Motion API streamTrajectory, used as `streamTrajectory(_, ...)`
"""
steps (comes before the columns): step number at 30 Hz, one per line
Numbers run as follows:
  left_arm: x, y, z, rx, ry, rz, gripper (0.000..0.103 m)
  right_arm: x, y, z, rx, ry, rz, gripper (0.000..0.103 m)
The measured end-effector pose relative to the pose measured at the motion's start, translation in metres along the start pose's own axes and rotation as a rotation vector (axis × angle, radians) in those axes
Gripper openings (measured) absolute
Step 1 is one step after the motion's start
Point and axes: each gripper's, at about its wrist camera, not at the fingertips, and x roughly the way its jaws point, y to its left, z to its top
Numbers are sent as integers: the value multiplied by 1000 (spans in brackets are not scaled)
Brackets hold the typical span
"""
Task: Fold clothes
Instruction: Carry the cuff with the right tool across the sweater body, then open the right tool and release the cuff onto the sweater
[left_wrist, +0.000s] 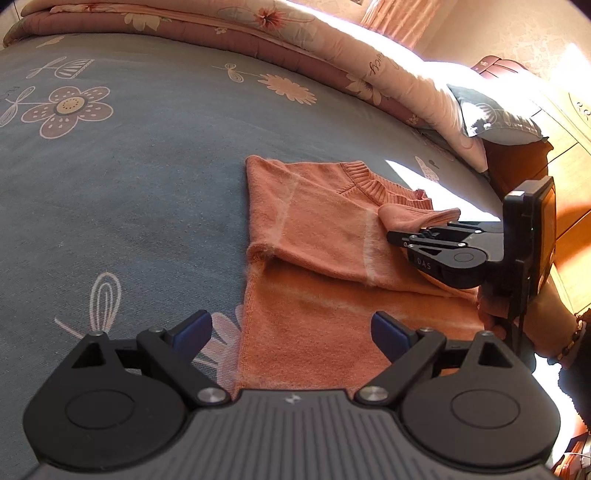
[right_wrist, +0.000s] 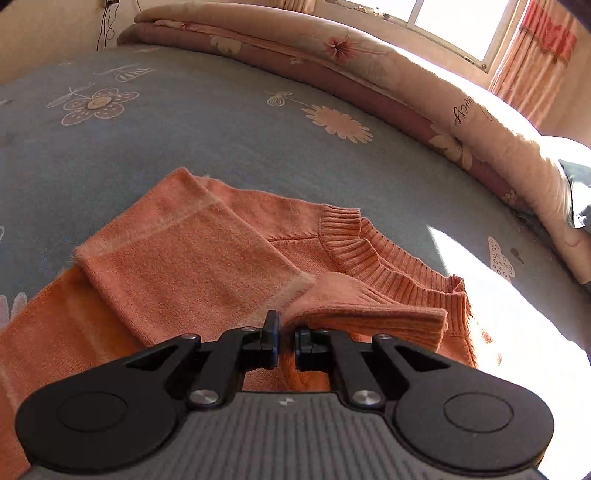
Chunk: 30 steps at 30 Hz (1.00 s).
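One orange sweater (left_wrist: 317, 258), flat on grey-blue floral bedsheet (left_wrist: 129, 177), one sleeve (right_wrist: 192, 266) folded across chest. One rolled pink quilt (left_wrist: 332, 48) along far edge; one grey pillow (left_wrist: 495, 114) beside it; one window (right_wrist: 443, 22) with curtain (right_wrist: 543, 48). Two grippers: left gripper (left_wrist: 291, 332) above hem, jaws spread wide, empty; right gripper (right_wrist: 285, 343), jaws pinching sleeve cuff (right_wrist: 369, 314) near collar.
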Motion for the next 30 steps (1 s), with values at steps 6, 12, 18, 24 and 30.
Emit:
streamTrajectory(6, -1, 5, -1, -7, 3, -1, 93, 7, 17, -1, -109, 19, -50, 9)
streamTrajectory(12, -2, 10, -3, -14, 5, -2, 93, 15, 43, -7, -309, 39, -110, 10)
streamTrajectory(18, -3, 14, -6, -22, 16, 0, 93, 19, 59, -15, -445, 47, -162, 11)
streamTrajectory(24, -2, 15, -7, -18, 20, 2, 93, 24, 83, -27, -683, 49, -228, 14)
streamTrajectory(30, -3, 16, -7, -17, 25, 0, 93, 20, 90, -23, -698, 41, -196, 14)
